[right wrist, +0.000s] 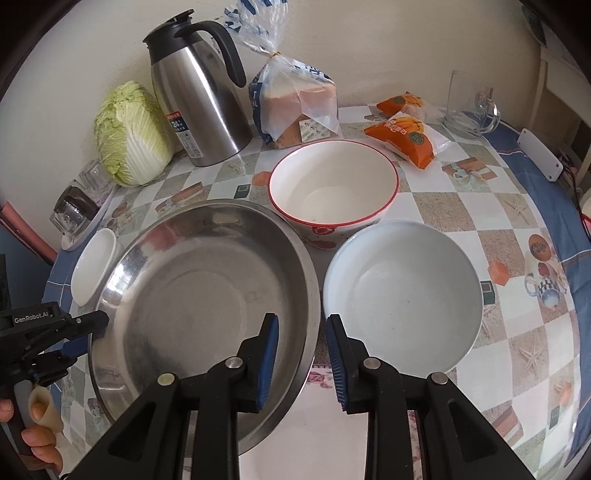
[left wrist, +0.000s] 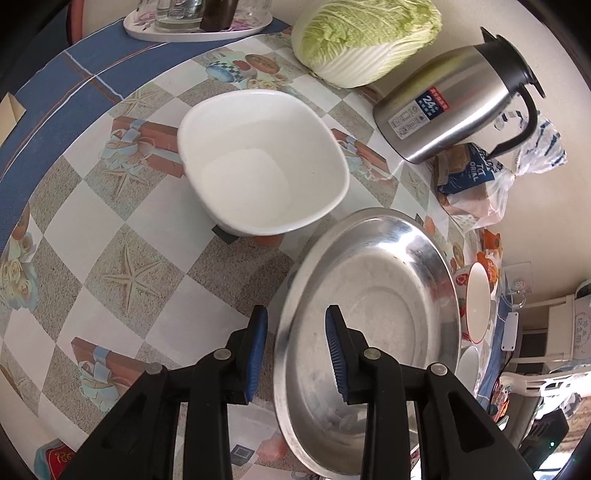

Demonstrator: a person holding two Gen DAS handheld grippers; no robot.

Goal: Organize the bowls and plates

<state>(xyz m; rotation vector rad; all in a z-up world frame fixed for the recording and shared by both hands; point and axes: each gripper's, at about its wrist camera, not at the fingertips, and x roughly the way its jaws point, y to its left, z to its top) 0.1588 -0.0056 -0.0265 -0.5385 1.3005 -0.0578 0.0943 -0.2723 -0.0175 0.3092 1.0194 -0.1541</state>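
Observation:
A large steel basin (left wrist: 373, 332) (right wrist: 199, 295) sits on the patterned table. My left gripper (left wrist: 295, 350) is open, its two jaws standing either side of the basin's near rim; it also shows in the right wrist view (right wrist: 86, 326) at the basin's left edge. My right gripper (right wrist: 303, 354) is open, straddling the basin's right rim. A white squarish bowl (left wrist: 262, 162) (right wrist: 94, 266) lies beyond the basin. A pale blue bowl (right wrist: 402, 291) and a red-rimmed bowl (right wrist: 332, 184) (left wrist: 478, 302) stand to the right.
A steel thermos jug (right wrist: 203, 96) (left wrist: 454, 96), a cabbage (right wrist: 129, 133) (left wrist: 365, 37), bagged bread (right wrist: 295, 107) and orange snack packs (right wrist: 406, 133) line the wall. A tray of glasses (right wrist: 79, 210) (left wrist: 195, 18) is at the left, a glass mug (right wrist: 469, 107) at the far right.

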